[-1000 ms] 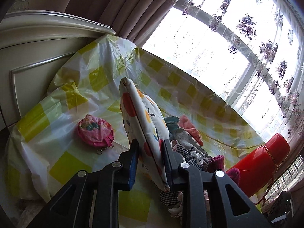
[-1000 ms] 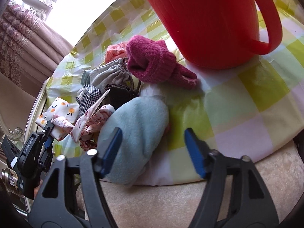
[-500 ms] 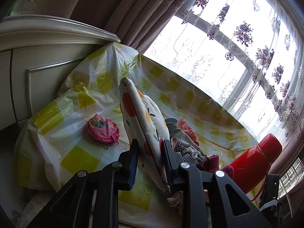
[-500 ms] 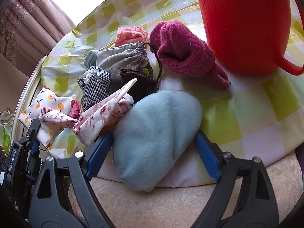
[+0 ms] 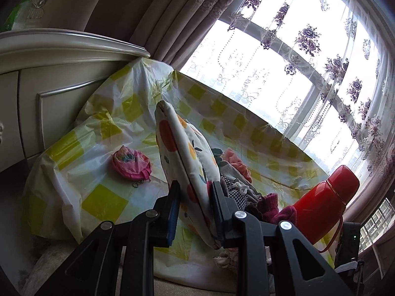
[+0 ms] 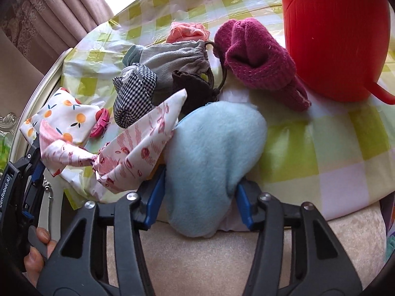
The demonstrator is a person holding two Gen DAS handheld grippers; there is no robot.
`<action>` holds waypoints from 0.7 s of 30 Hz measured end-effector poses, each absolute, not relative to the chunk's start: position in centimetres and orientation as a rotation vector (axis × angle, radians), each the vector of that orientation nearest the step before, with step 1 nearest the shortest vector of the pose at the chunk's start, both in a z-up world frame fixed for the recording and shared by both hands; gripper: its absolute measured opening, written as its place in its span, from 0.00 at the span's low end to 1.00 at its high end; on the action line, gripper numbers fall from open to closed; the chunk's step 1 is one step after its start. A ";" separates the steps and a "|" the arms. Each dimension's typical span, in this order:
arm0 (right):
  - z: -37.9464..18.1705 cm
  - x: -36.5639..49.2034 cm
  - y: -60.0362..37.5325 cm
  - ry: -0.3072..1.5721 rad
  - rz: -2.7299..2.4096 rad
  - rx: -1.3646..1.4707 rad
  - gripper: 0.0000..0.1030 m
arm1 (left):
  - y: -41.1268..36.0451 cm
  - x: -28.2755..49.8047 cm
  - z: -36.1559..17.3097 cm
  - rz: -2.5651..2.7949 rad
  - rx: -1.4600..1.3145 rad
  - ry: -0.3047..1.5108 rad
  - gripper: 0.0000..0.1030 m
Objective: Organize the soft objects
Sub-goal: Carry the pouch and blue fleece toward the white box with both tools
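The right gripper [image 6: 198,203] has just been closing and its blue pads now press both sides of a light-blue plush pouch [image 6: 212,153], which bulges between them at the near edge of the checked tablecloth [image 6: 328,148]. The left gripper [image 5: 193,204] is pinched tight on a fruit-print pouch [image 5: 182,153], holding it upright on edge w/ the fabric squeezed between the pads.

Landmark: the red thermos [image 6: 335,34]. Right up against its base lies a maroon knit sock [image 6: 256,59]. Further from the thermos, beyond the sock, sits the rest of the pile: a grey drawstring bag [image 6: 172,56], a peach cloth [image 6: 187,30] behind it, a dark brown bag [image 6: 195,88], a black-and-white check pouch [image 6: 134,91], and a white cloth w/ red print [image 6: 138,153] (its edge touches the plush pouch). A small pink coin purse [image 5: 130,162] lies well apart from the thermos, on the far side of the pile, alone on the cloth.

A person's fingers [image 6: 40,245] grip the left gripper's handle at the frame edge in the right wrist view.
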State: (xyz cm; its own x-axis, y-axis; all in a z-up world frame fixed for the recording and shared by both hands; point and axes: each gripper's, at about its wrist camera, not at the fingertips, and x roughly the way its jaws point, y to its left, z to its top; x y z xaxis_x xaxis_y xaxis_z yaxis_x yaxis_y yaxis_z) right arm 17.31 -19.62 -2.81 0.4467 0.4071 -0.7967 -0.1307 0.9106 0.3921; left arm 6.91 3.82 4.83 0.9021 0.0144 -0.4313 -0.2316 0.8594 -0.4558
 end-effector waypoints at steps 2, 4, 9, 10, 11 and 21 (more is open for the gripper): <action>-2.6 16.7 -20.4 1.045 0.341 0.309 0.51 | 3.4 6.6 5.1 0.130 -0.512 0.428 0.25; -2.5 16.2 -21.2 1.038 0.334 0.322 0.51 | 3.1 6.2 5.4 0.130 -0.498 0.420 0.25; -1.7 15.0 -22.8 0.998 0.332 0.339 0.49 | 2.3 5.2 6.4 0.142 -0.464 0.394 0.25; -1.4 14.8 -23.1 0.989 0.333 0.342 0.48 | 2.2 5.1 6.5 0.138 -0.462 0.394 0.25; -1.2 14.6 -23.4 0.979 0.330 0.342 0.48 | 2.1 5.0 6.5 0.135 -0.460 0.395 0.25; 0.3 12.1 -27.1 0.935 0.304 0.371 0.48 | -1.2 4.5 7.5 0.030 -0.440 0.409 0.25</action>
State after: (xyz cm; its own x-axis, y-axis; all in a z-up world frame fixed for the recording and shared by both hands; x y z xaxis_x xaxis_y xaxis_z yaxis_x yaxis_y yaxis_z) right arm 12.08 -27.14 0.25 0.5594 0.4089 -0.7210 -0.0925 0.8952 0.4360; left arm 4.53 -1.22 7.52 0.9182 -0.0587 -0.3917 -0.1160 0.9057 -0.4078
